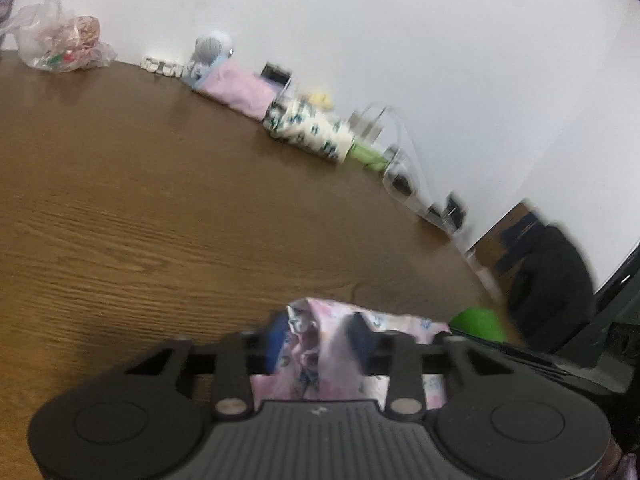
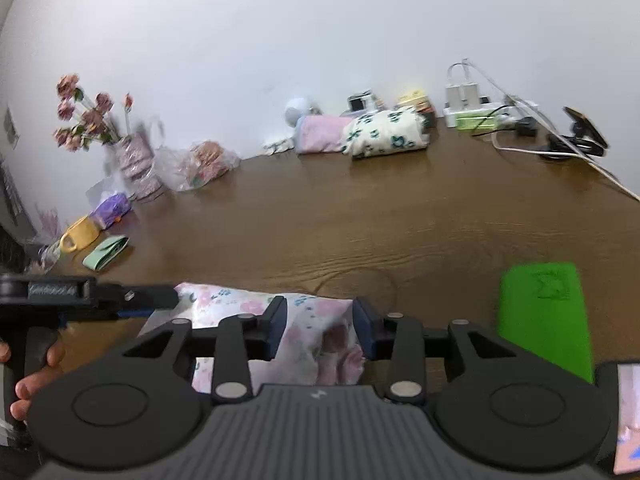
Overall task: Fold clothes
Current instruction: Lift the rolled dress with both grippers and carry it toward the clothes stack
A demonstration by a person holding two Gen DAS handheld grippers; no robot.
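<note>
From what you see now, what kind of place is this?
Probably a room at home: a brown wooden table against a white wall, a vase of pink artificial flowers, folded clothes and chargers.

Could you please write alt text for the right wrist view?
The right gripper has its jaws around a pink floral garment on a brown table. The left gripper reaches in beside it.
</note>
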